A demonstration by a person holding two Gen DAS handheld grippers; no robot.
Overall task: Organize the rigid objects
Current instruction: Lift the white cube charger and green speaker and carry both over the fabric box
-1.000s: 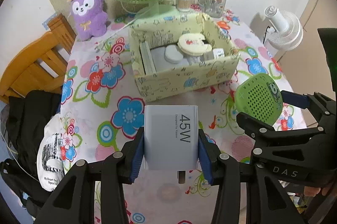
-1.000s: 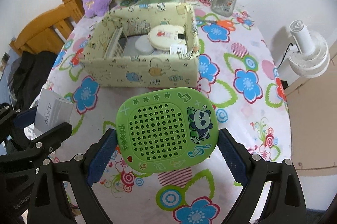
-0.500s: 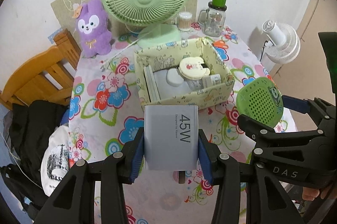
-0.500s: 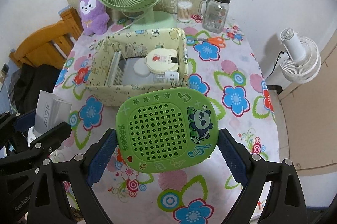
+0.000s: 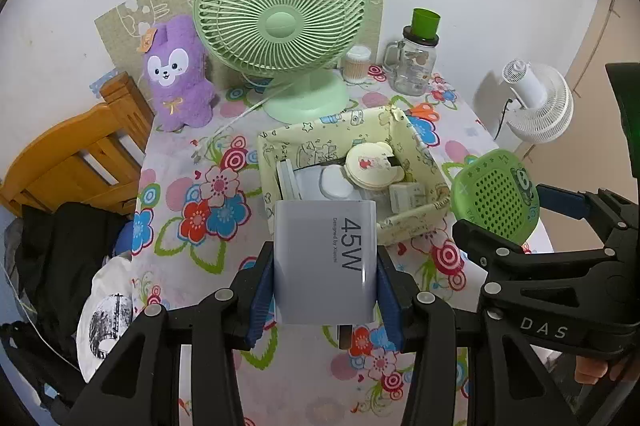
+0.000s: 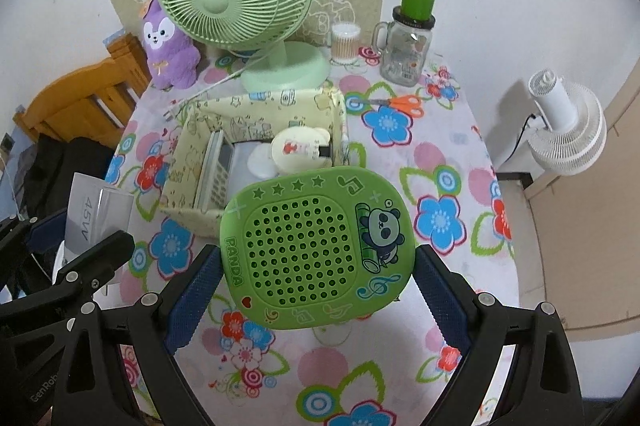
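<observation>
Pinching the white 45W charger [image 5: 325,260] by its flat sides, the left gripper [image 5: 325,290] holds it above the flowered table [image 5: 192,162]; the right gripper [image 6: 318,290] clamps the green panda speaker [image 6: 316,246] (light, stiff, smooth-edged, likely to slip). Farther off sits the yellow fabric box [image 5: 412,222], its contents partly hidden behind both held items

the 45w charger [image 5: 324,262] hides the near wall of the yellow box [image 5: 416,158] at its 7 o'clock; its prongs sit mostly behind it. the green panda speaker [image 6: 316,246] covers the box's near right corner. small print under "45w" is too tiny to read.
</observation>
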